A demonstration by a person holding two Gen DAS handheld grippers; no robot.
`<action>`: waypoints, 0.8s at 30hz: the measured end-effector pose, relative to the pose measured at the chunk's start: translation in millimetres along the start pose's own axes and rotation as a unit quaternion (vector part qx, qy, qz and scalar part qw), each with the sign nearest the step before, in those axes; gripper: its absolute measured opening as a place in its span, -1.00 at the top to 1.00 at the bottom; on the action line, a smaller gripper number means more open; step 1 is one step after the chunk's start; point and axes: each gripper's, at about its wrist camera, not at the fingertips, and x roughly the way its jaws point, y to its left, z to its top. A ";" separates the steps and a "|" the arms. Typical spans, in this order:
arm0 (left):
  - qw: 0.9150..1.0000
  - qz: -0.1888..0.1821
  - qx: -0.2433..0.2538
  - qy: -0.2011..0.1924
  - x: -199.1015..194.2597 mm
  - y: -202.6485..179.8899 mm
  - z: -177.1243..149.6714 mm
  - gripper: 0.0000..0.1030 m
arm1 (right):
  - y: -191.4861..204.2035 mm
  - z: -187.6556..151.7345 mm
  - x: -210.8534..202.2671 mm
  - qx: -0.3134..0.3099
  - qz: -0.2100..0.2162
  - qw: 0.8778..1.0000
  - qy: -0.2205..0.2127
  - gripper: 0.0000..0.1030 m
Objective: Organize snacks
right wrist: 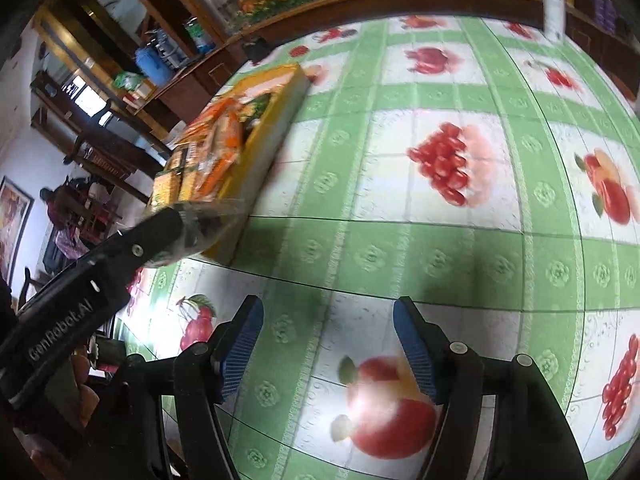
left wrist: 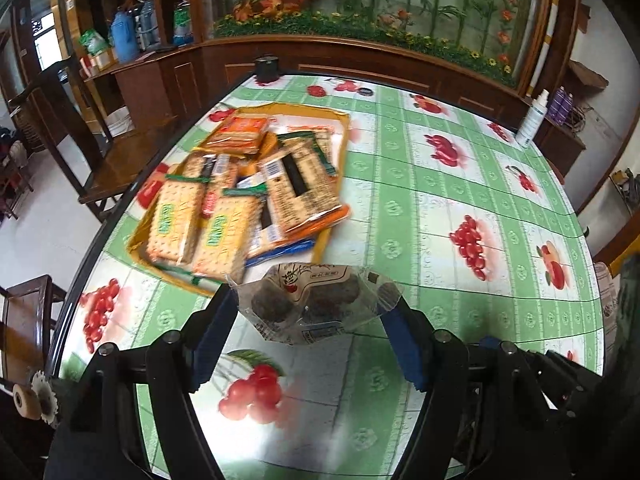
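A clear packet of dark round snacks [left wrist: 308, 300] hangs just above the table, and my left gripper [left wrist: 312, 300] is shut on its two side edges. Just beyond it lies a shallow yellow tray [left wrist: 342, 128] piled with cracker packs [left wrist: 224, 236] and orange-wrapped biscuit packs [left wrist: 240, 132]. In the right wrist view, my left gripper [right wrist: 188, 224] with the packet [right wrist: 220, 220] reaches in from the left at the near corner of the tray [right wrist: 272, 120]. My right gripper [right wrist: 328, 320] stands open over the fruit-print tablecloth [right wrist: 400, 248], with nothing between its blue pads [right wrist: 244, 336].
A white bottle [left wrist: 532, 120] stands at the table's far right edge. A black round object [left wrist: 267, 68] sits at the far edge behind the tray. Wooden chairs [left wrist: 72, 128] line the left side, and a wooden cabinet [left wrist: 360, 56] runs behind the table.
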 end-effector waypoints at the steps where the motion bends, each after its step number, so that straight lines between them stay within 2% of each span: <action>1: 1.000 0.002 -0.004 0.001 0.2 4.0 -1.2 -0.38 | 5.3 1.2 0.4 -0.006 0.002 1.000 -0.003 -0.35; 7: 1.000 0.024 -0.017 0.001 -1.7 27.6 -9.4 -0.38 | 36.6 0.8 6.8 -0.048 0.010 0.999 -0.004 -0.35; 15: 0.999 0.035 -0.033 0.002 -3.1 49.2 -16.8 -0.38 | 62.4 -5.1 11.9 -0.076 0.007 0.997 -0.009 -0.35; 20: 0.998 0.035 -0.031 -0.030 -18.7 53.6 -14.2 -0.38 | 78.1 -7.4 11.5 -0.097 0.006 0.995 -0.013 -0.35; 24: 0.999 0.025 -0.027 -0.028 -21.3 55.2 -13.6 -0.38 | 87.4 -6.9 11.1 -0.105 0.009 0.994 -0.014 -0.35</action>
